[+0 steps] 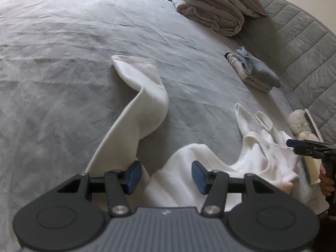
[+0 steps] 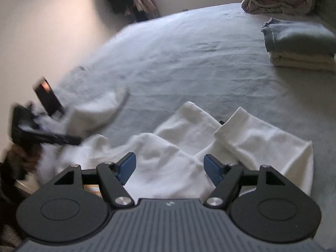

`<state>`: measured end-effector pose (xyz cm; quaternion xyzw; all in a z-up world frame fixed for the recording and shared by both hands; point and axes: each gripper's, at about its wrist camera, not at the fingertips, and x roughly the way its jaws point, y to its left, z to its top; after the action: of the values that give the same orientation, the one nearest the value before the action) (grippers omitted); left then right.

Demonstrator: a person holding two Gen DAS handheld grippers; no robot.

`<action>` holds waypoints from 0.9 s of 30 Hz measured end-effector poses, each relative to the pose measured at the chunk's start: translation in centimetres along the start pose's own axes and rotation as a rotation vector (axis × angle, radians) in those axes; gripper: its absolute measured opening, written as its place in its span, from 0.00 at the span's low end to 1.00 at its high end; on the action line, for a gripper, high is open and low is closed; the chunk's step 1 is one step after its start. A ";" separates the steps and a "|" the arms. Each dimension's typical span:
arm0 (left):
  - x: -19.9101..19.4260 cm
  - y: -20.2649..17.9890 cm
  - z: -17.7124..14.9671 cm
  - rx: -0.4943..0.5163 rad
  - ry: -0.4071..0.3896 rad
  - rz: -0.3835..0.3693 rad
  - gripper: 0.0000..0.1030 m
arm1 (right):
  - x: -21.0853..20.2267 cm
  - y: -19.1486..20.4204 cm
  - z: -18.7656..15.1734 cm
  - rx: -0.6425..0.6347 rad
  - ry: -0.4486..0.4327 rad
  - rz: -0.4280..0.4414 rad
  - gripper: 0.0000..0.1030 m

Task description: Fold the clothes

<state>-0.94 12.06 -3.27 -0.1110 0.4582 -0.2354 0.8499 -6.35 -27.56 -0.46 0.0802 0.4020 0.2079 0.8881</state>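
White garment spread on the grey bed, both tongs over it.

We see the left tongs and right tongs parted, gripping nothing; the white garment lies crumpled at lower centre on the bed.

Both wrist cameras look steeply down, close over the bed, sharing the white garment
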 end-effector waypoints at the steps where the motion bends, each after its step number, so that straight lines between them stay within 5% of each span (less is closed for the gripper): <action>1: 0.1 -0.1 0.0 0.011 -0.002 0.003 0.56 | 0.8 0.3 0.0 -0.034 0.018 -0.037 0.73; 5: 0.4 -0.9 -0.2 0.083 -0.011 0.013 0.63 | 3.2 0.8 -0.1 -0.115 0.048 -0.112 0.73; 13: 0.6 -1.9 -0.9 0.143 -0.031 0.046 0.62 | 5.3 2.6 -0.1 -0.174 0.018 -0.064 0.66; 17: 0.9 -2.4 -1.4 0.096 -0.004 0.020 0.40 | 6.0 4.1 -0.5 -0.229 0.056 -0.032 0.43; 19: 0.9 -3.0 -1.9 0.105 -0.020 0.060 0.21 | 5.7 4.7 -0.8 -0.252 0.042 -0.038 0.24; 21: 0.3 -3.4 -2.1 0.098 -0.048 0.066 0.12 | 5.3 5.3 -1.2 -0.265 0.020 -0.062 0.19; 27: -2.0 -4.6 -2.5 0.085 -0.170 0.093 0.08 | 3.2 7.6 -2.1 -0.310 -0.119 -0.197 0.10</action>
<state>-5.35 9.21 -1.33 -0.0729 0.3786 -0.2046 0.8997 -8.33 -19.35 -1.66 -0.0853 0.3180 0.1743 0.9280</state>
